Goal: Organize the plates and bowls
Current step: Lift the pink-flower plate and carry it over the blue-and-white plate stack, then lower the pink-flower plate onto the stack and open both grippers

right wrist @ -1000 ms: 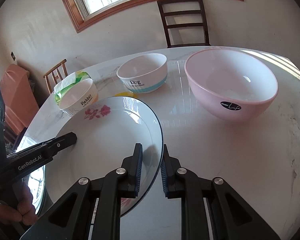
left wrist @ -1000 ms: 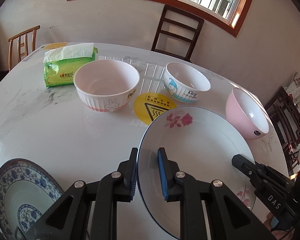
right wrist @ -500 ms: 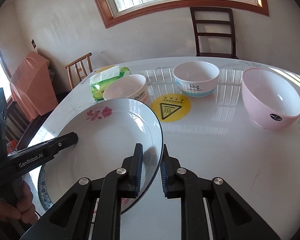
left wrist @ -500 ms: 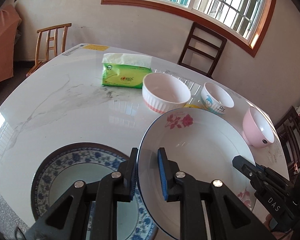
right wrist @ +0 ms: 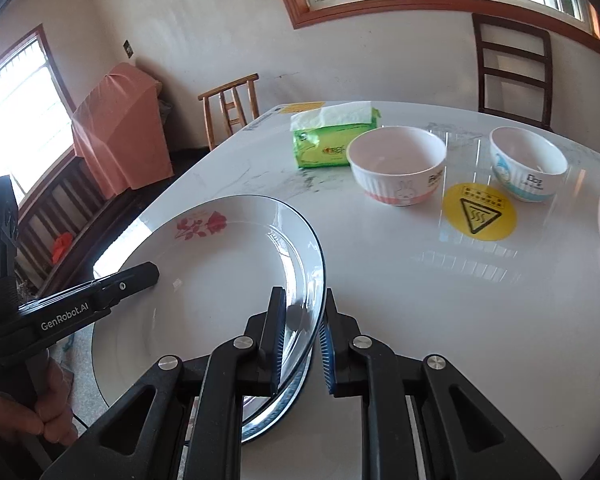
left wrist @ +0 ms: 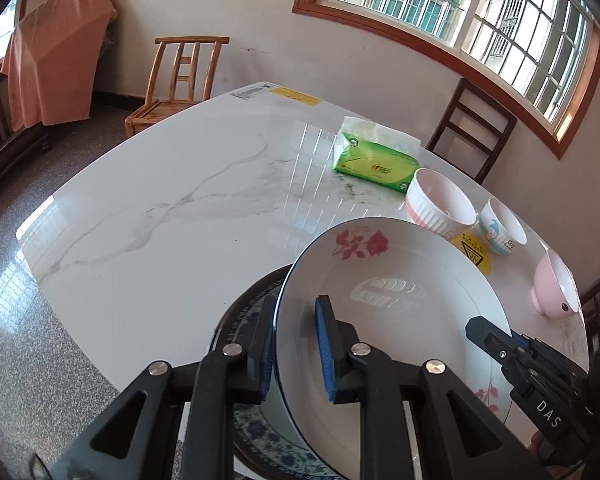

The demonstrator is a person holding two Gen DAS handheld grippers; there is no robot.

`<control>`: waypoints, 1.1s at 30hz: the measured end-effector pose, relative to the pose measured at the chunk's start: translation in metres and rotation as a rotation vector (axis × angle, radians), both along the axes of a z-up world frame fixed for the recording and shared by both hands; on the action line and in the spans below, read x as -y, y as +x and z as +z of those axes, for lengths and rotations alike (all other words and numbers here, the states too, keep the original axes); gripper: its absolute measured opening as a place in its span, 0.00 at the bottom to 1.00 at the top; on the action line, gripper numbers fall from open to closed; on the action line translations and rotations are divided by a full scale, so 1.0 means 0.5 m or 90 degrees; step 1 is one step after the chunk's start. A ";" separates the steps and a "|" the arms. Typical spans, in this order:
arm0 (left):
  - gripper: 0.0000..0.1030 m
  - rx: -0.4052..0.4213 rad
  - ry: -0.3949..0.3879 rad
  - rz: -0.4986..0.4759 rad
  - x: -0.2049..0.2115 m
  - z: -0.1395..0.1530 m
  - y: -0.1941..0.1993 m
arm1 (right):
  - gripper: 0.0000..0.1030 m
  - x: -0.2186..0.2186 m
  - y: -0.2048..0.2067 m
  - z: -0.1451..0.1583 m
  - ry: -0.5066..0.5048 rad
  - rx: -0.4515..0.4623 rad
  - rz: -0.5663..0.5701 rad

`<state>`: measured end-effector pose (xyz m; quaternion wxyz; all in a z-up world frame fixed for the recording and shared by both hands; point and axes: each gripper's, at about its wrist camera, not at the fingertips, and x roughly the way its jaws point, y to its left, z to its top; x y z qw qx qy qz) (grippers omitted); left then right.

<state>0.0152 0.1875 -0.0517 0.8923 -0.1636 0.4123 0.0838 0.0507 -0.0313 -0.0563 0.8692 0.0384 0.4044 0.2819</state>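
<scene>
A white plate with a red rose hangs tilted just above a blue-patterned plate at the table's near edge. My left gripper is shut on the white plate's left rim, one pad inside and one outside. My right gripper is shut on the opposite rim of the white plate. Each gripper shows in the other's view: the right gripper and the left gripper, held by a hand. The white plate hides most of the lower plate.
Further along the marble table stand a ribbed rabbit bowl, a small cartoon bowl and a pink bowl. A green tissue pack and a yellow sticker lie nearby. Wooden chairs stand around the table.
Both grippers have carried the white plate leftward across the table, away from the bowls, to a spot over the blue-patterned plate. Both grips are unchanged.
</scene>
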 end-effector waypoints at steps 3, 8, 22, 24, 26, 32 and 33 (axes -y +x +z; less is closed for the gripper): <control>0.18 -0.003 -0.003 0.011 -0.021 -0.004 -0.018 | 0.16 -0.027 -0.012 -0.003 -0.001 -0.004 0.018; 0.18 -0.010 -0.002 0.011 -0.030 -0.011 -0.031 | 0.16 -0.041 -0.018 -0.009 -0.006 -0.009 0.027; 0.19 -0.052 -0.019 -0.013 -0.025 -0.066 -0.008 | 0.16 -0.040 -0.014 -0.052 -0.034 -0.045 0.018; 0.19 -0.058 -0.018 -0.016 -0.023 -0.073 -0.004 | 0.16 -0.038 -0.010 -0.060 -0.037 -0.053 0.016; 0.19 -0.066 -0.015 -0.021 -0.024 -0.079 0.002 | 0.16 -0.039 -0.007 -0.066 -0.039 -0.060 0.015; 0.19 -0.080 -0.013 -0.034 -0.029 -0.095 0.010 | 0.16 -0.043 -0.003 -0.084 -0.045 -0.075 0.015; 0.19 -0.082 -0.015 -0.034 -0.030 -0.097 0.011 | 0.16 -0.044 -0.002 -0.086 -0.046 -0.077 0.017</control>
